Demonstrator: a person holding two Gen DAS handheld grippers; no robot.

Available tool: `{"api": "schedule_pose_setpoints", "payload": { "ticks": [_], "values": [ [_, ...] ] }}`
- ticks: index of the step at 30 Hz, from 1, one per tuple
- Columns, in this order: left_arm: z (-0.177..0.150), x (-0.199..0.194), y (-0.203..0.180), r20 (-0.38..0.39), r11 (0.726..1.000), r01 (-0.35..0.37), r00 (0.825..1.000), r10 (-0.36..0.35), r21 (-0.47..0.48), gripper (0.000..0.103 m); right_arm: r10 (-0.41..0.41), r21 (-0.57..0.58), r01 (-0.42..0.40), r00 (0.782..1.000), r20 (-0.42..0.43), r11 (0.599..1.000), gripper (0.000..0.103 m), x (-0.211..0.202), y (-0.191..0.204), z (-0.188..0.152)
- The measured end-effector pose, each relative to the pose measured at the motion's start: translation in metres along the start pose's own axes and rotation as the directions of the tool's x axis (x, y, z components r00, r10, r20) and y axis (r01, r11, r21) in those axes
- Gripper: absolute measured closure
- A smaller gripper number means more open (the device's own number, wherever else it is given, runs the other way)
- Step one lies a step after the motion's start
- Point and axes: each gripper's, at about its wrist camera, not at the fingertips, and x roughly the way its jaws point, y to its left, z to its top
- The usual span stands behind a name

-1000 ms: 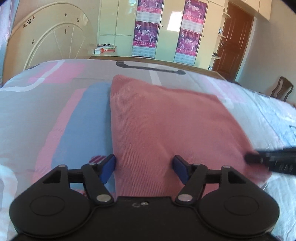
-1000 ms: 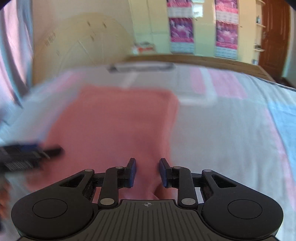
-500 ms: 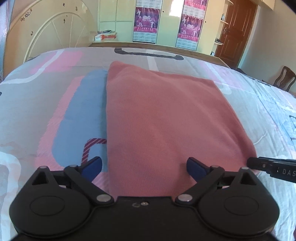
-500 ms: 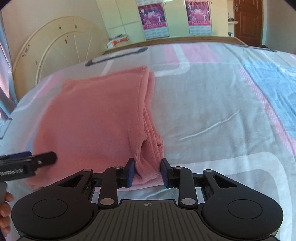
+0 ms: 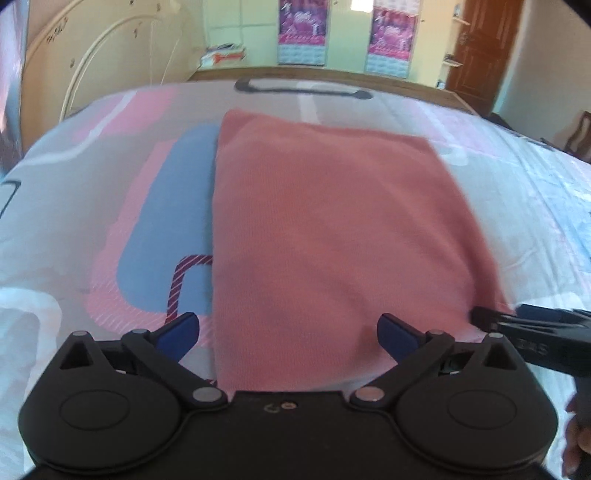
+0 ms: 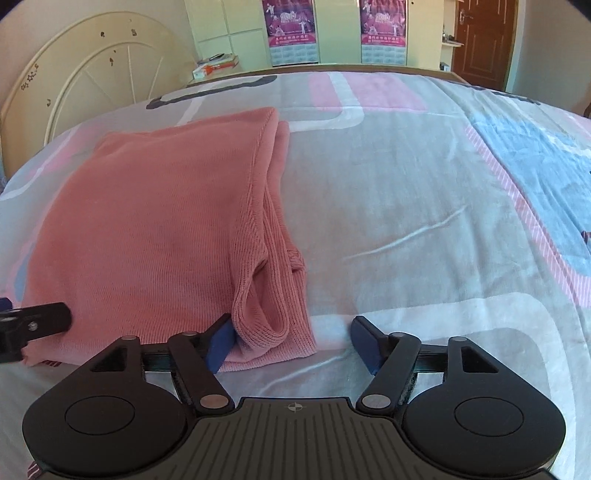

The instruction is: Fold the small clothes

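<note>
A salmon-pink knit garment [image 5: 332, 229] lies folded flat on the bed, also in the right wrist view [image 6: 159, 229], with layered edges along its right side. My left gripper [image 5: 288, 334] is open, its jaws wide over the garment's near left edge, holding nothing. My right gripper [image 6: 291, 343] is open at the garment's near right corner, the cloth lying loose between its fingers. The right gripper's tip shows at the garment's right corner in the left wrist view [image 5: 532, 325]. The left gripper's tip shows at the left edge of the right wrist view [image 6: 33, 321].
The bed has a sheet [image 6: 424, 206] patterned in pink, blue, grey and white. A cream headboard [image 6: 92, 81] stands at the far left. Beyond are cupboards with posters [image 6: 291, 29] and a brown door [image 6: 480, 40]. A wooden chair [image 5: 580, 133] stands at the far right.
My right gripper has opened and let go of the garment's corner. My left gripper opened wider and drew back slightly. The garment now lies still.
</note>
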Motion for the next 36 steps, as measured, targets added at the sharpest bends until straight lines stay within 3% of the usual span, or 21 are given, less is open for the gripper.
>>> {"api": "schedule_pose_setpoints", "payload": {
  "ticks": [4,9,15,17,21,27,36],
  "values": [
    [-0.003,-0.026,-0.002,0.01,0.998,-0.004,1.0,0.005,-0.055,0.001,0.031,0.017,-0.031,0.999,-0.03,0.999,0.033,-0.008,-0.006,0.002],
    [-0.01,-0.062,-0.015,0.042,0.997,-0.06,0.997,0.062,-0.045,0.001,0.161,0.008,-0.16,0.987,-0.032,0.987,0.031,-0.046,-0.008,-0.005],
    [-0.034,-0.121,-0.024,0.121,0.986,-0.118,0.984,0.132,-0.115,0.001,0.259,-0.065,-0.257,0.966,0.019,0.964,0.014,-0.122,-0.013,-0.025],
    [-0.043,-0.141,-0.027,0.145,0.982,-0.135,0.977,0.154,-0.134,0.001,0.254,-0.095,-0.248,0.965,0.064,0.964,0.01,-0.152,-0.017,-0.033],
    [-0.061,-0.179,-0.035,0.148,0.981,-0.137,0.976,0.158,-0.14,0.001,0.175,-0.164,-0.142,0.963,0.203,0.976,0.002,-0.209,-0.02,-0.05],
    [-0.09,-0.236,-0.056,0.188,0.967,-0.204,0.955,0.231,-0.151,0.001,0.149,-0.192,-0.073,0.895,0.419,0.979,0.0,-0.288,-0.025,-0.086],
    [-0.126,-0.307,-0.073,0.277,0.969,-0.18,0.935,0.221,-0.167,0.001,0.209,-0.205,-0.119,0.836,0.507,0.971,0.0,-0.364,-0.031,-0.126]
  ]
}}
